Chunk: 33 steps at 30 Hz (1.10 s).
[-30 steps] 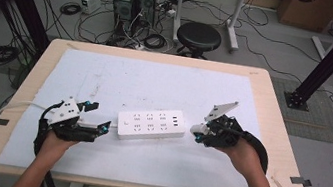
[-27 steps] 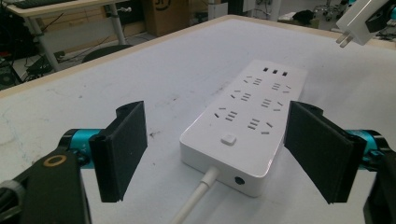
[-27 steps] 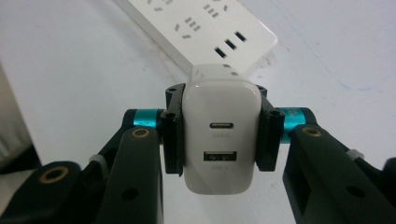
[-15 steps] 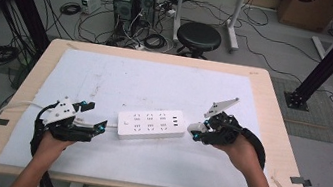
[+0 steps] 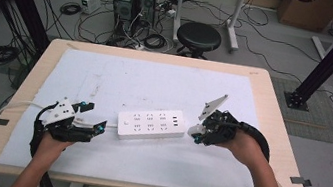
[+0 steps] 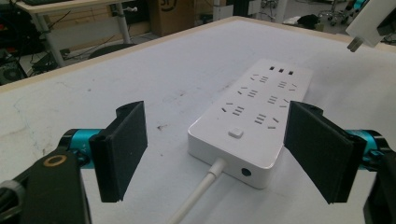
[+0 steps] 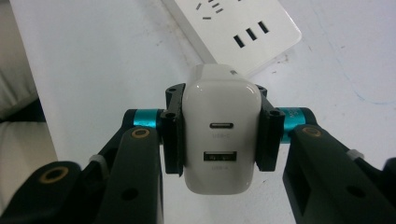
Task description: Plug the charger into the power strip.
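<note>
A white power strip (image 5: 151, 124) lies flat on the mat, with its sockets up and its cable (image 6: 196, 196) running toward my left gripper. The left gripper (image 5: 92, 116) rests at the strip's cable end. Its jaws stand open either side of that end (image 6: 254, 112) and do not touch it. My right gripper (image 5: 202, 129) hovers just past the strip's other end, shut on a white USB charger (image 7: 219, 135) whose ports face the camera. The strip's USB end (image 7: 233, 28) lies just beyond the charger. The charger (image 6: 369, 23) also shows at the top right of the left gripper view.
A white mat (image 5: 166, 83) covers most of the wooden table (image 5: 274, 105). Beyond the far edge stand a black stool (image 5: 198, 37), computer towers (image 5: 133, 2) and loose floor cables. A black frame post (image 5: 331, 64) rises at the right.
</note>
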Each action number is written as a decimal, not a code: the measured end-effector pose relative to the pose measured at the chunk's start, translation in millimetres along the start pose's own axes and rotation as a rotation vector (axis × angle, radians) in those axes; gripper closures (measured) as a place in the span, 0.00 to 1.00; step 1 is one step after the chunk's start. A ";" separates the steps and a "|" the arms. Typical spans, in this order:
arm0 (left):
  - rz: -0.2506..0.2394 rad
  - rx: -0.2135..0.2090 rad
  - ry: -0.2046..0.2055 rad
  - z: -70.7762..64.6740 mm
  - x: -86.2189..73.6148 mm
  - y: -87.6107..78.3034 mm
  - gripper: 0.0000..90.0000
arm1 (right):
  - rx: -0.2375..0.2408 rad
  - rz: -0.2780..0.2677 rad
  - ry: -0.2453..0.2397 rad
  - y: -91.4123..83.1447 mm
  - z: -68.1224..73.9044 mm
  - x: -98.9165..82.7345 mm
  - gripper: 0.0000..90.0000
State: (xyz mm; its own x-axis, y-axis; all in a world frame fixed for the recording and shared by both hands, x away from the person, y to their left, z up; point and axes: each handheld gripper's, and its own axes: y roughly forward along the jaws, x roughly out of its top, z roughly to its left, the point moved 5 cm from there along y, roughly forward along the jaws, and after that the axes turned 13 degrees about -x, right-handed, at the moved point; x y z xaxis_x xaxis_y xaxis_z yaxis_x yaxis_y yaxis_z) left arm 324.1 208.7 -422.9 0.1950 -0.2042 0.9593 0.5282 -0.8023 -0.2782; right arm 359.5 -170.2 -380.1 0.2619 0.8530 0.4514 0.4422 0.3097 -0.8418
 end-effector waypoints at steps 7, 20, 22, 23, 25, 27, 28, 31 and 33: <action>-0.003 0.003 -0.001 0.7 -0.6 -1.9 0.24 | 0.005 0.013 -0.030 3.0 2.2 5.3 0.70; -0.016 0.007 -0.009 1.3 -5.3 -4.8 0.24 | 0.028 0.012 -0.057 12.6 -5.2 30.0 0.70; -0.017 0.010 -0.010 2.4 -5.8 -6.0 0.24 | 0.035 0.004 -0.060 13.9 -7.0 34.2 0.70; -0.015 0.012 -0.007 3.1 -6.0 -6.8 0.24 | 0.034 0.006 -0.063 15.0 -7.7 36.3 0.70; -0.019 0.013 -0.011 3.3 -6.7 -7.5 0.24 | 0.036 0.010 -0.073 17.4 -8.8 40.6 0.70; -0.017 0.013 -0.011 3.5 -7.6 -8.3 0.24 | 0.042 0.010 -0.084 20.2 -9.8 45.2 0.70; -0.017 0.011 -0.015 3.4 -8.0 -8.7 0.24 | 0.043 0.011 -0.091 21.4 -10.3 47.6 0.70; -0.019 0.015 -0.016 3.9 -9.1 -10.0 0.24 | 0.056 0.006 -0.114 25.5 -11.5 54.7 0.70; -0.018 0.016 -0.018 3.9 -9.7 -11.0 0.24 | 0.062 0.009 -0.129 28.7 -12.4 58.5 0.70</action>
State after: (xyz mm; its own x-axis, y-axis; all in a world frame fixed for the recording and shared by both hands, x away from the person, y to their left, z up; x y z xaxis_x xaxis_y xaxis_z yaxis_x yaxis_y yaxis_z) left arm 319.7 221.7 -429.3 0.1996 -0.1797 0.9633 0.5450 -0.7966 -0.2616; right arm 398.1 -116.6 -374.2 0.1513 0.9016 0.4053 0.3858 0.3236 -0.8640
